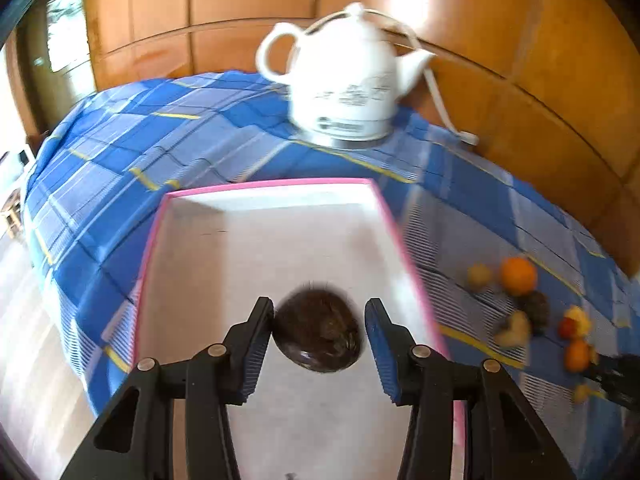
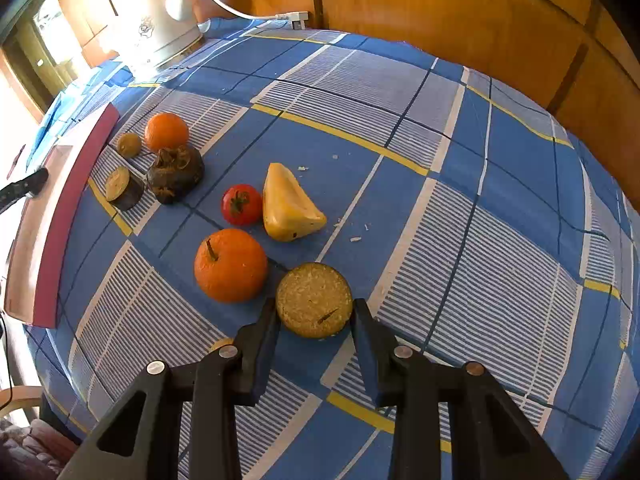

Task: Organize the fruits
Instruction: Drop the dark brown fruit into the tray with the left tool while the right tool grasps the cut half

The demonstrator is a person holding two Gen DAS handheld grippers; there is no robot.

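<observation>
right hand-held gripper closed onto the round cut fruit slice on the worktop; lift straight up, clear the orange. left hand-held gripper part open, dark fruit loose between its pads over the pink-rimmed tray.

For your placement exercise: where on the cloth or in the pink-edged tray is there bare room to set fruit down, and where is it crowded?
The tray floor is bare beyond the dark fruit, up to its far rim. The cloth lies bare right of the yellow wedge, out to the wooden wall. It is crowded between the tray and the wedge.
</observation>
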